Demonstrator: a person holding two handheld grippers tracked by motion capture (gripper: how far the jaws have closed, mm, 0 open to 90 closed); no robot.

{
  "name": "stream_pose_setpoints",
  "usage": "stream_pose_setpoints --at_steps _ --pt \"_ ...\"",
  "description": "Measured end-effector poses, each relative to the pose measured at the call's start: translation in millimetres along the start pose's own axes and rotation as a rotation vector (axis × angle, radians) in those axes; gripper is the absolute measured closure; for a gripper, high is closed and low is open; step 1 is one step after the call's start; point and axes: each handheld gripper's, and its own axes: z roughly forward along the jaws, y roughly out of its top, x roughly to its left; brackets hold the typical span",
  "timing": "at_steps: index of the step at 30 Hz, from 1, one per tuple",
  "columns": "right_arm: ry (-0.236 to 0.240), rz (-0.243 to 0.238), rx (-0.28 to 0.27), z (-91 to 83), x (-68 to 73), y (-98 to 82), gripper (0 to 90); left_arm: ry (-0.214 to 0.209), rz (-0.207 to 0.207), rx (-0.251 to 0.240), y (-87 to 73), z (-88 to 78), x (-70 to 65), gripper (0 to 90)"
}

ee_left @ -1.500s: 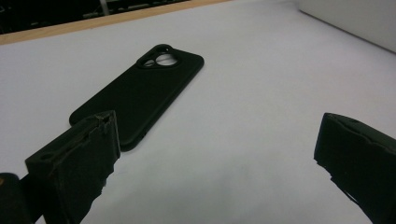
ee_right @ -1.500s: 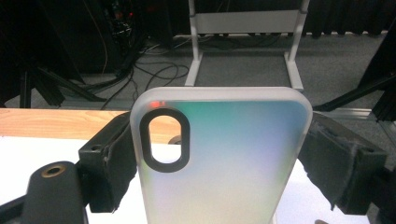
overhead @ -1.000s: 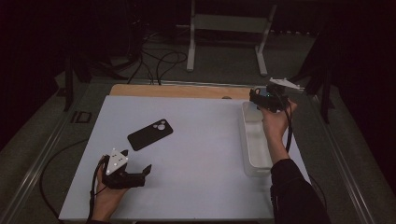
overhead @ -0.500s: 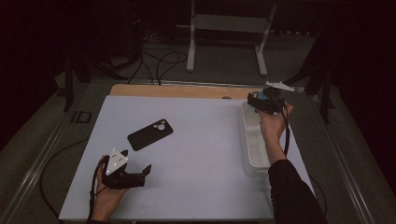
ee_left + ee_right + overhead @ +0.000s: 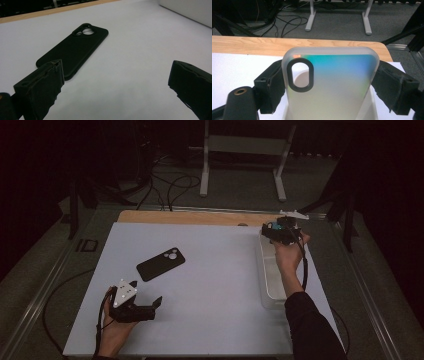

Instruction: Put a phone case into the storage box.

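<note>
Translucent iridescent phone case [image 5: 332,85] upright, clamped between jaws over clear bin [image 5: 270,285], camera cutout upper left.

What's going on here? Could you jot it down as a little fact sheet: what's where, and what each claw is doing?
surface: white table
right claw: shut on clear case, above the bin
clear case: frosted, rainbow sheen, black-ringed camera hole
left claw: open, empty, low over the table
black case: flat on the table, ahead of the left claw, untouched
bin: clear, right side of the table
</note>
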Motion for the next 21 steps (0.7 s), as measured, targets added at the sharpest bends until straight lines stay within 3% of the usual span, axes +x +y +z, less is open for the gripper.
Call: stream_pose_setpoints --at_steps 21 --pt "-0.023 -0.013 0.038 14.5 2.3 -8.1 16.9 0.0 -0.003 -0.001 -0.6 -0.3 0.5 0.7"
